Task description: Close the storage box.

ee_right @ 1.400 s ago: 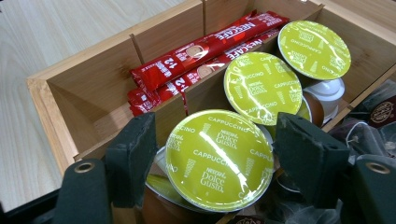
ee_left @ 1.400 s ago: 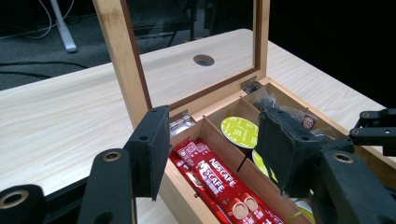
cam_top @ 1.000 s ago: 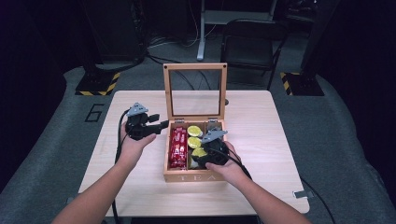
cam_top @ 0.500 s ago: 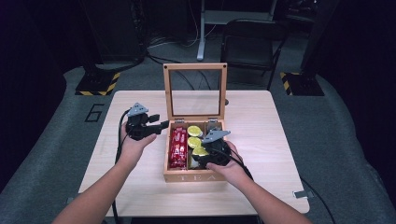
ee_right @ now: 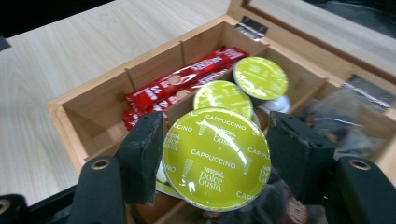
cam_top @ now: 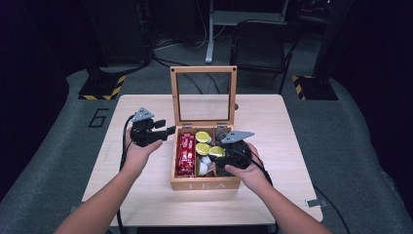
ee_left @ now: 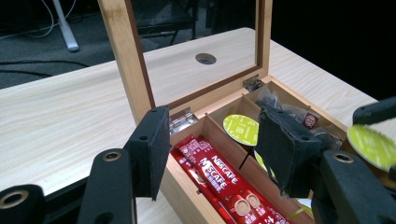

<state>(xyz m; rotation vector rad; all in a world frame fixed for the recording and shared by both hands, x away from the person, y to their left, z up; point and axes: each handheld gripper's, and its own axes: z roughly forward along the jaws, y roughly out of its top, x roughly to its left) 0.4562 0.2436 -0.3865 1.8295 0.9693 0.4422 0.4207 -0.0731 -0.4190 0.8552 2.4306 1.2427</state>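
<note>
Dark room, pale wood desk [cam_top: 146, 195]. Right hand-held gripper [ee_right: 212, 163] clamped on round lime-green foil-topped cappuccino capsule [ee_right: 215, 158], just above middle compartment of open wooden tea box [cam_top: 204, 185] — looks like lift-out step. Next move probably: raise clear of dividers, carry toward 3 o'clock. Left hand-held gripper [ee_left: 210, 154] at box's 9 o'clock, jaws apart, empty. Box contents: red coffee sticks [cam_top: 186, 153] left, more green capsules [cam_top: 202, 136] middle, dark sachets [ee_left: 299, 114] right.

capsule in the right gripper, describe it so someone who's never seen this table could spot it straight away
Start at the open wooden tea box in the middle of the table. Over its middle compartment, the right gripper holds a capsule by its edges between its black jaws. Unlike the other lime-green capsules lying in the box, this one is lifted above them, its foil lid reading CAPPUCCINO.
</note>
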